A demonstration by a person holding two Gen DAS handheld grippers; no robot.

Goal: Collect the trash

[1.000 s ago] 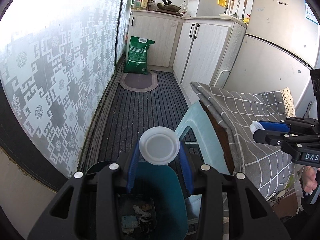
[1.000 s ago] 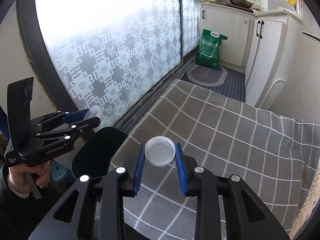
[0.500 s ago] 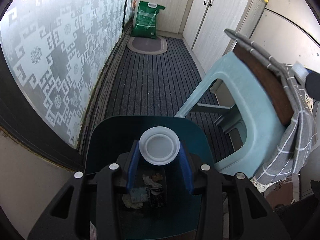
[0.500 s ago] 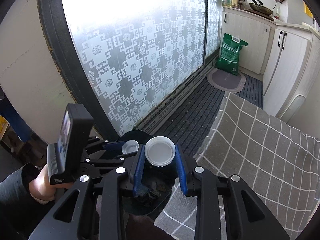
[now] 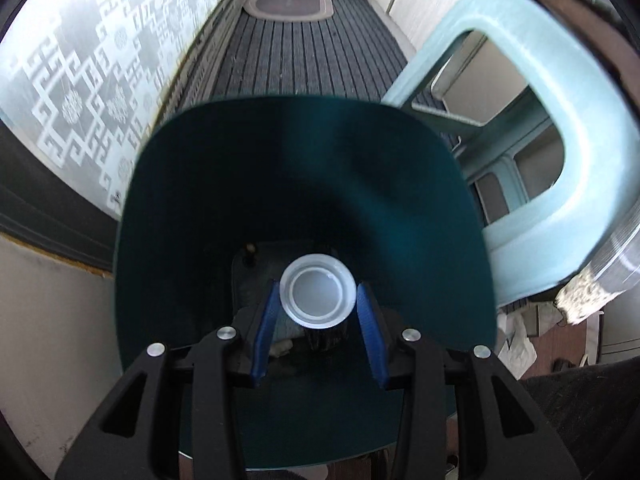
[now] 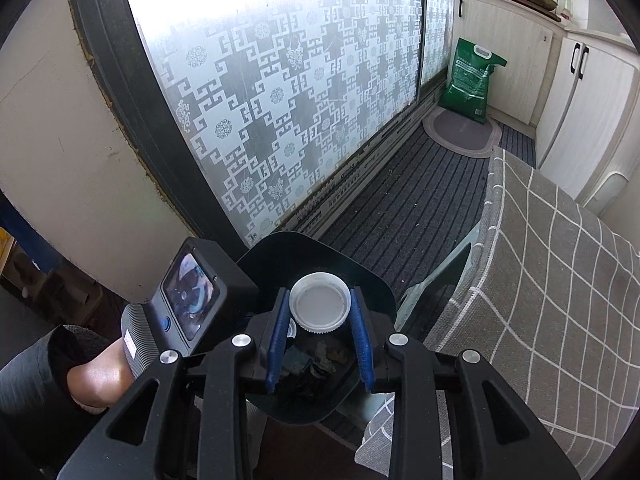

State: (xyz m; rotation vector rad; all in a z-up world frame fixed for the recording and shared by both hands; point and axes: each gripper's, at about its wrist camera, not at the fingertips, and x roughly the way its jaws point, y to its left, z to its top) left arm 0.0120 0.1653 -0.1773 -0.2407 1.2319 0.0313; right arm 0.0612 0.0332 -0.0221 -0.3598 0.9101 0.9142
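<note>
A dark teal trash bin (image 5: 304, 184) stands on the floor with scraps at its bottom; it also shows in the right wrist view (image 6: 312, 252). My left gripper (image 5: 317, 299) is shut on a white bottle cap (image 5: 317, 295), open side toward the camera, held inside the bin's mouth. My right gripper (image 6: 320, 306) is shut on a second white cap (image 6: 320, 302), held just above the bin's opening. The left gripper's camera body (image 6: 192, 304) sits at the bin's left rim.
A light blue plastic stool (image 5: 560, 120) stands to the right of the bin. A table with a grey checked cloth (image 6: 560, 280) is on the right. A patterned glass door (image 6: 300, 100) runs along the left. A green bag (image 6: 474, 80) and cabinets stand at the far end.
Both grippers have moved off the table and down to the bin. The left one now reaches into the bin's mouth, and the right one hangs over it. Both caps stay gripped.
</note>
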